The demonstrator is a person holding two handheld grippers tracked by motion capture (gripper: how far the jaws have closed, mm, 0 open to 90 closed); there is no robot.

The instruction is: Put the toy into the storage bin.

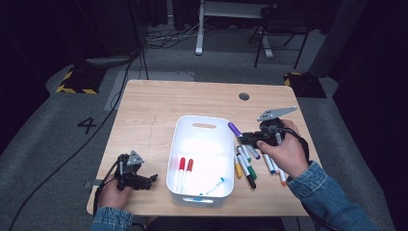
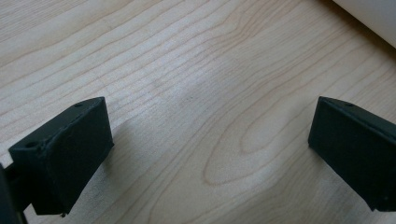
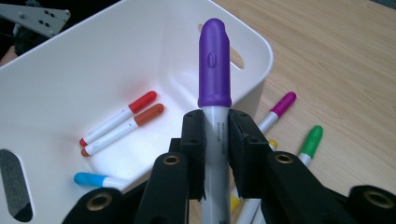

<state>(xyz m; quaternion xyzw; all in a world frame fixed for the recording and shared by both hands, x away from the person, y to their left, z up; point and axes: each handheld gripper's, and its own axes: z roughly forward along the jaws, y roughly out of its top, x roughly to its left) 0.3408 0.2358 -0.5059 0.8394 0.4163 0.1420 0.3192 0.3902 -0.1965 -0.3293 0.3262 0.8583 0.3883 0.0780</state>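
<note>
My right gripper is shut on a purple-capped marker, whose cap sticks out past the jaws toward the white bin. From above, that gripper hovers just right of the bin, the purple marker pointing at the bin's right rim. Inside the bin lie a red marker, an orange marker and a blue one. My left gripper rests at the table's front left, open with nothing between its fingers.
Several loose markers with green, yellow, orange and magenta caps lie on the wooden table to the right of the bin, under my right hand. A round grommet sits near the far right edge.
</note>
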